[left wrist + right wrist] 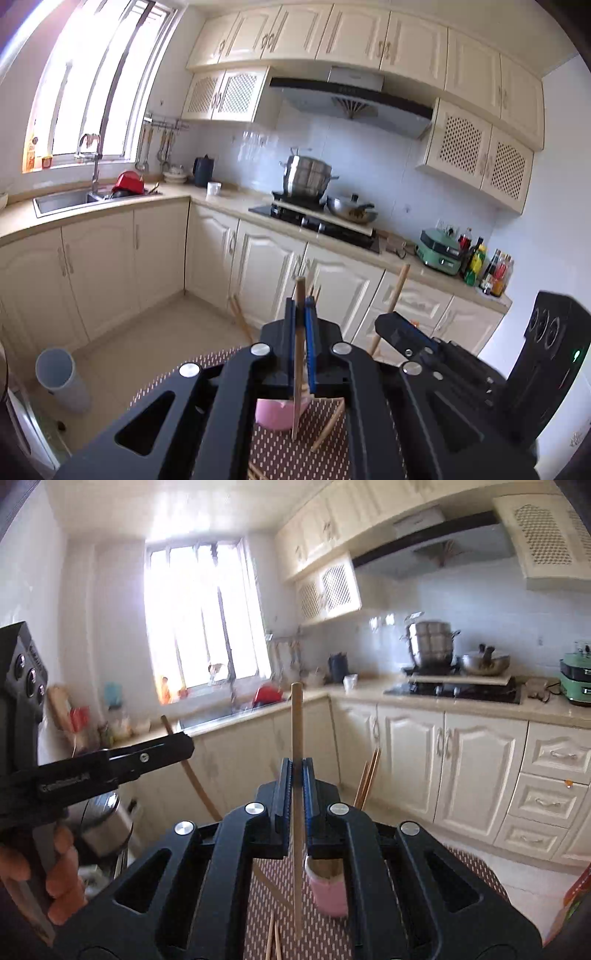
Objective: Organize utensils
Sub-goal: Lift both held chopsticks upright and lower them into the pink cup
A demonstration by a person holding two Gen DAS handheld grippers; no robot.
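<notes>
My left gripper (301,306) is shut on an upright wooden chopstick (297,369), held in the air above a dotted brown mat (295,458). A pink cup (275,413) stands on the mat below it, with several chopsticks (240,317) leaning out of it. My right gripper (296,766) is shut on another upright chopstick (295,720), close to the pink cup (328,890). Each gripper shows in the other's view: the right gripper (386,326) on the right, the left gripper (186,744) on the left with a hand (55,867) on it. Loose chopsticks (273,941) lie on the mat.
Beyond the mat is open floor, then an L-shaped counter (221,206) with cabinets, a sink (62,201), a stove with a steel pot (306,177) and a wok, a green appliance (439,251) and bottles. A grey bin (61,376) stands on the floor at left.
</notes>
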